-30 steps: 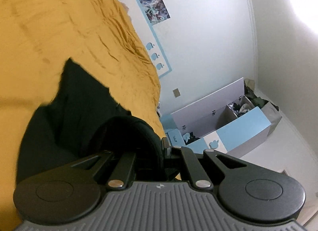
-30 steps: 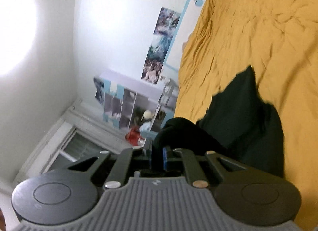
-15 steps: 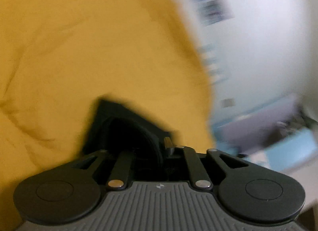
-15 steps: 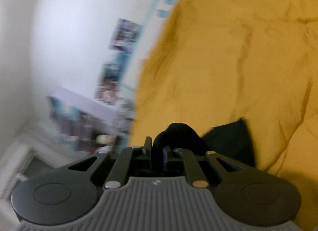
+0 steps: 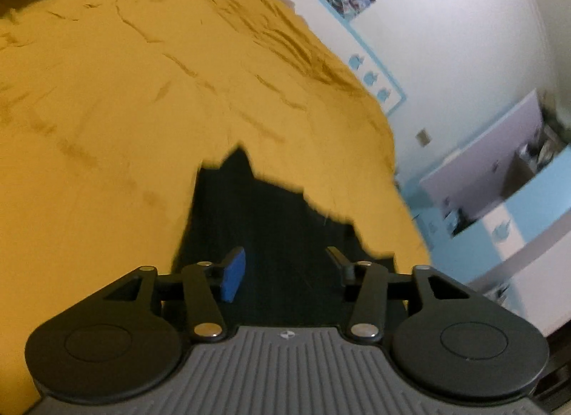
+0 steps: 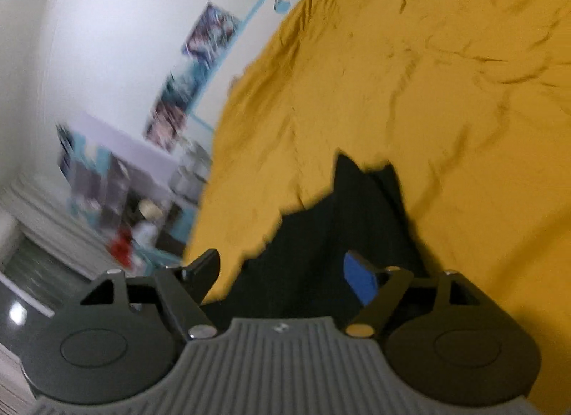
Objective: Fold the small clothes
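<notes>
Both claws, left claw [image 5: 282, 266] and right claw [image 6: 285, 272], clamped on the black garment [image 5: 271, 222] a second ago, are opening above it, mid-frame on the yellow bedspread [image 5: 125, 93].

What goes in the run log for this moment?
left claw: opening, nothing pinched | right claw: opening, nothing pinched | black garment: lying on yellow bedspread, below both claws | fold state: unclear

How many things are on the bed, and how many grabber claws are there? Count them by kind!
Black garment on the yellow bedspread: 1
Grippers, jaws opening, nothing pinched: 2, left gripper and right gripper
Total: 3
</notes>
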